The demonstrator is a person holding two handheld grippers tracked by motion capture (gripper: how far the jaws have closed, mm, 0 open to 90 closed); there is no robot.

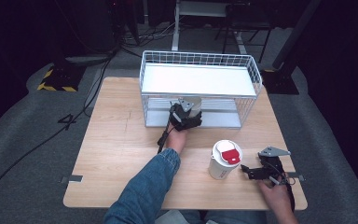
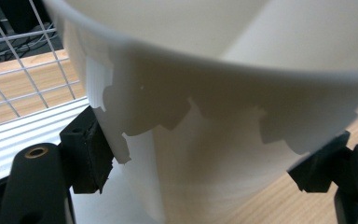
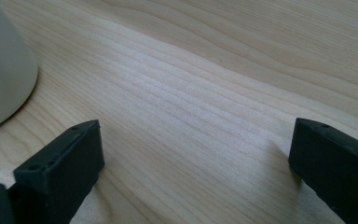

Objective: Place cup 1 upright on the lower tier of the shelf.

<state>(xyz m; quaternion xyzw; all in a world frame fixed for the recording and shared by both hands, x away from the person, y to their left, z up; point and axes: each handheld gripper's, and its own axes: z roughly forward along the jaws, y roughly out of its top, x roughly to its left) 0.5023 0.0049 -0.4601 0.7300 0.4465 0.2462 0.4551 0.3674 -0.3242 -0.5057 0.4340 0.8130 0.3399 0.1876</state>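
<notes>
Smooth white paper cup (image 2: 223,154), tapered, wire basket (image 1: 256,70)

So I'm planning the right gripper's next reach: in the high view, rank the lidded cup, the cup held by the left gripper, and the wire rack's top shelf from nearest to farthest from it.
1. Lidded cup, just left of the right gripper.
2. Held cup, in the left gripper at the rack's lower opening.
3. Top shelf, farthest back.
</notes>
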